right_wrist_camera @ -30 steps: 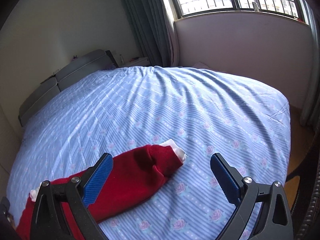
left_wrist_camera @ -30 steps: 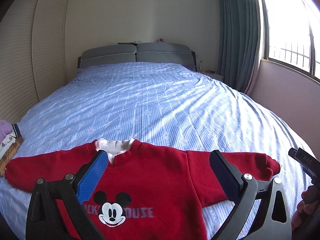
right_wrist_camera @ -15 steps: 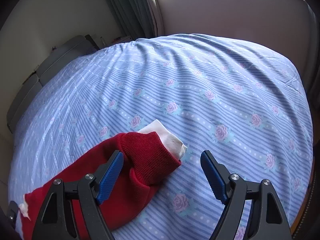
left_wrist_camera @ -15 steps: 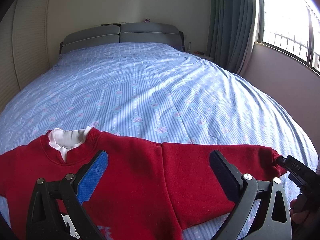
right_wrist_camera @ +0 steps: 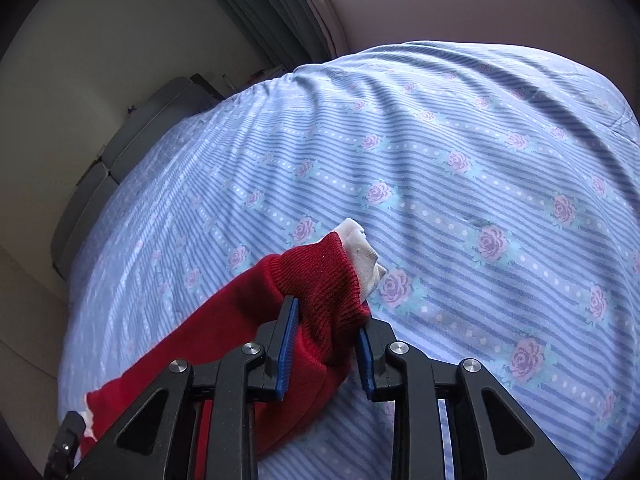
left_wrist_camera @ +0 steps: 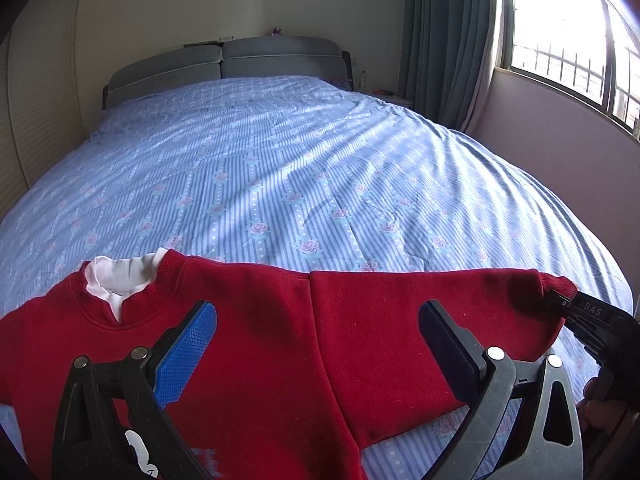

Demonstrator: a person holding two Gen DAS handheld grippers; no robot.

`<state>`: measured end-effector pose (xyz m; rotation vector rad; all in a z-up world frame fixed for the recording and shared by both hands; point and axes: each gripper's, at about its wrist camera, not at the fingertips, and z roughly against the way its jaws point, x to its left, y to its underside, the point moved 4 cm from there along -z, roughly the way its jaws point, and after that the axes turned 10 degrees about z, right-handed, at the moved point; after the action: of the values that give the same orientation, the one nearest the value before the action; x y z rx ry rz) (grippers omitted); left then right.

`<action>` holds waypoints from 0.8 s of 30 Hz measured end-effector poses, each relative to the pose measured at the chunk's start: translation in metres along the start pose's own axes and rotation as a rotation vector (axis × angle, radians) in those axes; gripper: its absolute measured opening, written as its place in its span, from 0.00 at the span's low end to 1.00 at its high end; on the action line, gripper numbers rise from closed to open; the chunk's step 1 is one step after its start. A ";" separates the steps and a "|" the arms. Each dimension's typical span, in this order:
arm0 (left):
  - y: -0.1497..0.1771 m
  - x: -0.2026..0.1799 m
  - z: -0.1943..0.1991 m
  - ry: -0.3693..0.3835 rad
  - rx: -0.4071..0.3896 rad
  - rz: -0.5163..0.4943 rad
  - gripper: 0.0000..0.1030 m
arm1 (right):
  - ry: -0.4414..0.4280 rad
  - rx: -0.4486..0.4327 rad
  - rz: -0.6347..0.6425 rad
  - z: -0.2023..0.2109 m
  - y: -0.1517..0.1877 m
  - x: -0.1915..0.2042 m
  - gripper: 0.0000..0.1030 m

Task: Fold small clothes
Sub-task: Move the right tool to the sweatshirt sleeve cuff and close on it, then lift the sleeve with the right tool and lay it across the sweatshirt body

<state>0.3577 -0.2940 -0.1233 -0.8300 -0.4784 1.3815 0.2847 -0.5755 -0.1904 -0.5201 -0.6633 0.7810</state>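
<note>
A small red sweatshirt with a white inner collar lies flat, front up, near the bed's front edge, with its sleeve stretched out to the right. My left gripper hangs open just above the shoulder and sleeve, touching nothing. In the right wrist view my right gripper is closing on the ribbed red cuff. Both blue pads press the fabric, and a white inner cuff pokes out beyond them. The right gripper also shows at the sleeve's end in the left wrist view.
The bed carries a blue striped sheet with roses, running back to a grey headboard. Green curtains and a window stand at the right, above a wall close to the bed's edge. A person's hand holds the right gripper.
Both grippers dropped toward the sweatshirt. The left shifted right along it, from the chest print to the shoulder. The right gripper's jaws went from wide open to pinched on the cuff.
</note>
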 end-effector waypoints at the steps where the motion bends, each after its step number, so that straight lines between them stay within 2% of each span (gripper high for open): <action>1: -0.002 0.007 0.004 -0.007 -0.004 0.008 1.00 | 0.005 -0.020 0.023 0.007 -0.002 0.006 0.26; 4: -0.007 0.033 0.020 -0.032 -0.010 0.039 1.00 | 0.021 -0.083 0.100 0.030 -0.009 0.025 0.25; 8: -0.013 0.073 0.047 -0.079 -0.029 0.078 1.00 | 0.036 -0.181 0.224 0.066 -0.019 0.073 0.24; 14: -0.026 0.151 0.096 -0.162 -0.076 0.147 1.00 | 0.026 -0.307 0.433 0.116 -0.005 0.172 0.24; 20: -0.028 0.235 0.141 -0.251 -0.108 0.205 1.00 | -0.030 -0.354 0.643 0.137 0.047 0.275 0.24; 24: -0.020 0.284 0.158 -0.306 -0.102 0.228 1.00 | -0.038 -0.361 0.824 0.131 0.105 0.340 0.24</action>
<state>0.3007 0.0193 -0.0553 -0.7758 -0.7123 1.7183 0.3237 -0.2243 -0.0519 -1.1449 -0.6234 1.4535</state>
